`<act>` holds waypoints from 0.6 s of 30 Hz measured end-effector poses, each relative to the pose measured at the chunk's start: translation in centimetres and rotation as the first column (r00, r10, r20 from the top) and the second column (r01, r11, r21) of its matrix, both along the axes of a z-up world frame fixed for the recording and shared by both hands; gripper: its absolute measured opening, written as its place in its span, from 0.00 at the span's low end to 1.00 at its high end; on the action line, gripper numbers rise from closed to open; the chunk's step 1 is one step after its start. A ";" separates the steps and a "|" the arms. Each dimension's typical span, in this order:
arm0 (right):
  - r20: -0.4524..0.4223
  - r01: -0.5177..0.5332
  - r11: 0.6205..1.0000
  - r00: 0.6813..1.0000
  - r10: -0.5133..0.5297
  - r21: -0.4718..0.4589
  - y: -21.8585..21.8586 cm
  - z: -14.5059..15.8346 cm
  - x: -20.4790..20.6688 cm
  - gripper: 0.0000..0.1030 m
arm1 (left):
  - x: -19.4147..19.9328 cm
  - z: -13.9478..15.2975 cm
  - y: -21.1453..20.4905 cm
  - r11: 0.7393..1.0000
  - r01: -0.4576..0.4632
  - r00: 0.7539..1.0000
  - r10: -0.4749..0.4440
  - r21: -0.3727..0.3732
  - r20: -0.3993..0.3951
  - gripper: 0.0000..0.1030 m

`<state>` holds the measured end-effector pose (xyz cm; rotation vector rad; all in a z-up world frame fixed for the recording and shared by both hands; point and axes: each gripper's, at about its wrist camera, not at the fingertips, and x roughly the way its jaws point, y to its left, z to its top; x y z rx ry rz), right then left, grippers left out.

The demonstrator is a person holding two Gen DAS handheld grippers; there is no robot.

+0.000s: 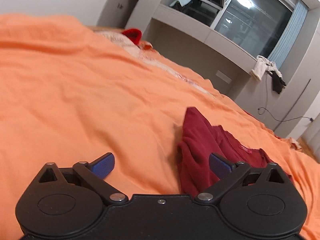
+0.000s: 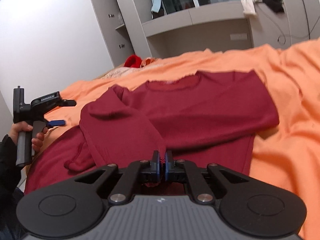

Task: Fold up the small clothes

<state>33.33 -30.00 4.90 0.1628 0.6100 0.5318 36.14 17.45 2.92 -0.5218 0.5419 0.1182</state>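
Observation:
A dark red long-sleeved top lies on the orange bed cover, neck hole toward the far side. Its left sleeve is folded across the body. My right gripper is shut on the cuff end of that sleeve, low over the top's lower part. My left gripper is open and empty, with the top's bunched left edge against its right finger. In the right wrist view the left gripper hovers left of the top, held by a hand.
A bright red item and a pale patterned blanket lie at the far end of the bed. Grey shelving, a window and hanging cloths stand beyond the bed. A cable runs along the wall.

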 end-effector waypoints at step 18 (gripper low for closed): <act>0.079 -0.129 0.991 0.989 0.126 0.032 10.0 6.5 12.6 0.63 | 3.0 -2.3 0.5 0.979 0.082 0.995 -0.091 -0.185 -0.039 0.38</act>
